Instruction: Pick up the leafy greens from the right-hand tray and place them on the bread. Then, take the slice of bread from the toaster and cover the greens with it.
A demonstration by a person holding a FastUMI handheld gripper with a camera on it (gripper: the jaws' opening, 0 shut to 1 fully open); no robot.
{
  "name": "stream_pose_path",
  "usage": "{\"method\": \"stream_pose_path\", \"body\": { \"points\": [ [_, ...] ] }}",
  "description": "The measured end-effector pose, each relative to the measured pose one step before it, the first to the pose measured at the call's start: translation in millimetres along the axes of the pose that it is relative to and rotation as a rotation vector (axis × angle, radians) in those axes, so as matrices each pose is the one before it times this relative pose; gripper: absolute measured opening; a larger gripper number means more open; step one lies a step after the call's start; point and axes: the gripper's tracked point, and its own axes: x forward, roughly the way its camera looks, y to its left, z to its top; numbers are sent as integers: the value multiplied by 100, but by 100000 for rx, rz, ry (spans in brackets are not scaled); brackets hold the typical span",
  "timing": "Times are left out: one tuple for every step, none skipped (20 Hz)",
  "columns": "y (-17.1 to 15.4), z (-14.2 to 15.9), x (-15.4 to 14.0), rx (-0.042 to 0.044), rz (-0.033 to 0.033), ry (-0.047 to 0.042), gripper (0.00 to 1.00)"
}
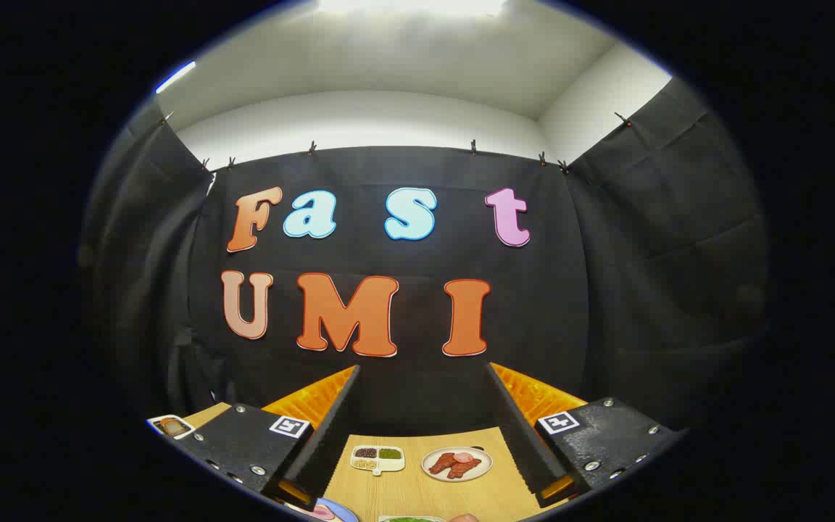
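Gripper view: the gripper [423, 435] is raised above the light wooden table [417, 493], its fingers spread wide with nothing between them. Seen between them, towards the table's far edge, sit a white divided dish of condiments [377, 457] and, beside it, a round white plate of reddish sliced meat [457, 464]. The leafy greens [410, 518] lie at the near edge, barely visible. A slice of bread on a white tray [171, 426] occupies the far left corner.

Pale wood-grain table [417, 493], white plate [457, 464]
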Motion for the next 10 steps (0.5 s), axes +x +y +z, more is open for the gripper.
{"method": "stream_pose_path", "body": {
  "points": [
    [8, 52, 117, -278, -159, 32, 98],
    [-142, 34, 70, -270, -156, 25, 98],
    [-84, 26, -51, -105, -81, -48, 98],
    [-115, 16, 22, -26, -243, 18, 98],
    [42, -57, -31, -21, 161, 31, 98],
    [-24, -125, 72, -315, -51, 249, 98],
    [65, -113, -52, -388, 104, 323, 99],
    [35, -146, 71, -390, 30, 419, 98],
    [34, -129, 86, -67, 27, 202, 98],
    [-80, 3, 80, 326, 113, 4, 98]
  ]
}}
